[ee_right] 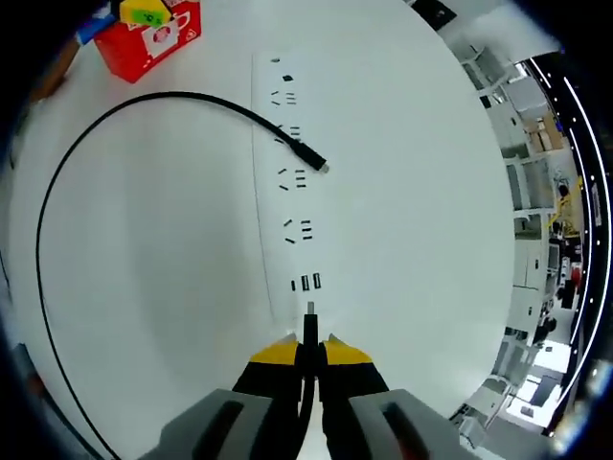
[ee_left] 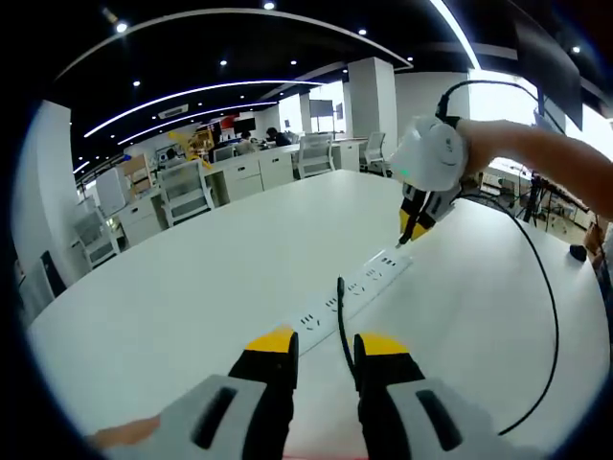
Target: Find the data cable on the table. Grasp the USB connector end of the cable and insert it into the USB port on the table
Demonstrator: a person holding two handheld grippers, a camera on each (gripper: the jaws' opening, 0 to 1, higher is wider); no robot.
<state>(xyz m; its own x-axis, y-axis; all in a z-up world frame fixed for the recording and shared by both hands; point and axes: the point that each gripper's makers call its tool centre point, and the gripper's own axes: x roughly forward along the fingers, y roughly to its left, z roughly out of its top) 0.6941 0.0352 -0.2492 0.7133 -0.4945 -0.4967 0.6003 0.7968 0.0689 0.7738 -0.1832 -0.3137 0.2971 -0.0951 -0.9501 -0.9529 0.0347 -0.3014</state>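
1. An open-plan office with ceiling light strips, white desks and chairs lies behind a broad white tabletop (ee_left: 172,287).
2. In the right gripper view, the right claw (ee_right: 309,347) is closed on the USB connector (ee_right: 310,324) of the black data cable (ee_right: 57,192); the metal tip pokes out past the yellow-tipped jaws.
3. That tip hovers just short of the USB ports (ee_right: 306,283) at the near end of the white power strip (ee_right: 278,192), which serves as landmark; contact cannot be told.
4. From the claw the cable runs back, loops wide to one side of the strip and crosses over it, its other small plug (ee_right: 314,161) lying on the strip's middle.
5. Beyond the strip's far end stands a red box (ee_right: 148,43).
6. In the left gripper view, the left claw (ee_left: 324,347) has its jaws parted and holds nothing; the cable's free end rises between them, over the strip (ee_left: 350,292).
7. At the strip's far end the right claw (ee_left: 410,233) points down, held by a person's hand (ee_left: 488,144).
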